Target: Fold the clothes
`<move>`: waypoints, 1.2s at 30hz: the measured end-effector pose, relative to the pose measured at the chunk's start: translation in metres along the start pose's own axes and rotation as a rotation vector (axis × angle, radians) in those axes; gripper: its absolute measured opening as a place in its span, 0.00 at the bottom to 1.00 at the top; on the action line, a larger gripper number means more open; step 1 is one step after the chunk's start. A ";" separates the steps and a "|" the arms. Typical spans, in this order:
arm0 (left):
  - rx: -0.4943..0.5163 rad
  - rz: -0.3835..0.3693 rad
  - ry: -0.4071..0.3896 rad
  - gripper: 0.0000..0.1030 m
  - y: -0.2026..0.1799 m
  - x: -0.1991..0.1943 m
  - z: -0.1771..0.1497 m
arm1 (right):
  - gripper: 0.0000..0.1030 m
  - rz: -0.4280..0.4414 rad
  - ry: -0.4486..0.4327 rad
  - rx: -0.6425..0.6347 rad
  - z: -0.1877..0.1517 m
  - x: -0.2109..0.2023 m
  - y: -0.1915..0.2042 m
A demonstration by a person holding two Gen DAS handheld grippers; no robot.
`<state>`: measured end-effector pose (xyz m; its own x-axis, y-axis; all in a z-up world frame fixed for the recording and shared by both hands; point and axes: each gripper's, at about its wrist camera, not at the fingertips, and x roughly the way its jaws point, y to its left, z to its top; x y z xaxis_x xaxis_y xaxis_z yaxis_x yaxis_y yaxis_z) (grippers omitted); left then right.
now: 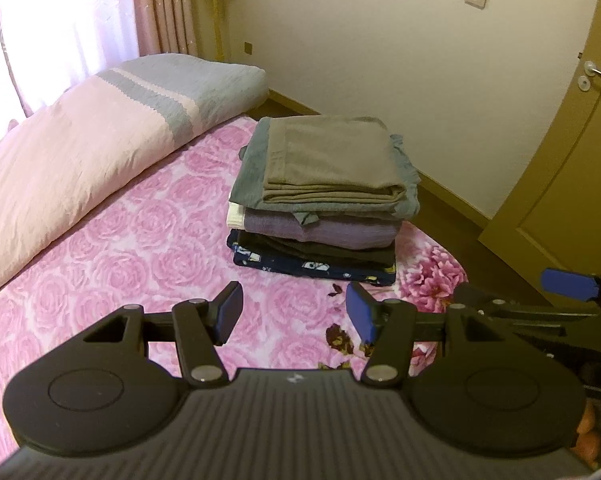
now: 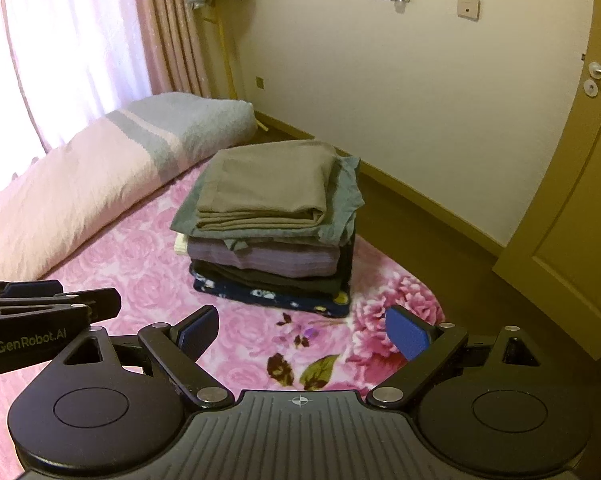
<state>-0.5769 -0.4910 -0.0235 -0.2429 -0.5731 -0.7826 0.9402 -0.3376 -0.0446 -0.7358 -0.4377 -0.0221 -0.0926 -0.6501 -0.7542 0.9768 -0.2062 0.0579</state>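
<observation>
A stack of folded clothes [image 1: 320,200] is set on the bed [image 1: 120,248] toward its far right corner, a brown piece on top. The left tool [image 1: 292,316] and right tool [image 2: 300,334] are held released and empty above the rose-patterned cover, near the stack without touching it.

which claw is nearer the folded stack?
Hard to separate. The left claw and right claw are both open and short of the folded stack, touching nothing; the stack sits slightly right of left, slightly left of right.
</observation>
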 end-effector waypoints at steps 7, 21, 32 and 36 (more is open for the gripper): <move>-0.021 0.034 0.040 0.52 -0.004 0.021 -0.006 | 0.90 0.008 0.059 -0.006 0.001 0.023 -0.012; -0.036 0.083 0.095 0.52 0.001 0.056 -0.008 | 0.90 0.038 0.147 -0.004 -0.003 0.064 -0.018; -0.038 0.078 0.091 0.52 0.001 0.068 0.001 | 0.90 0.041 0.185 0.002 0.000 0.084 -0.021; -0.024 0.072 0.055 0.52 -0.001 0.069 0.005 | 0.90 0.038 0.182 0.000 0.003 0.087 -0.021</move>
<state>-0.5961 -0.5341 -0.0741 -0.1621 -0.5533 -0.8171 0.9604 -0.2785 -0.0019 -0.7655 -0.4921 -0.0867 -0.0195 -0.5143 -0.8574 0.9788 -0.1847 0.0884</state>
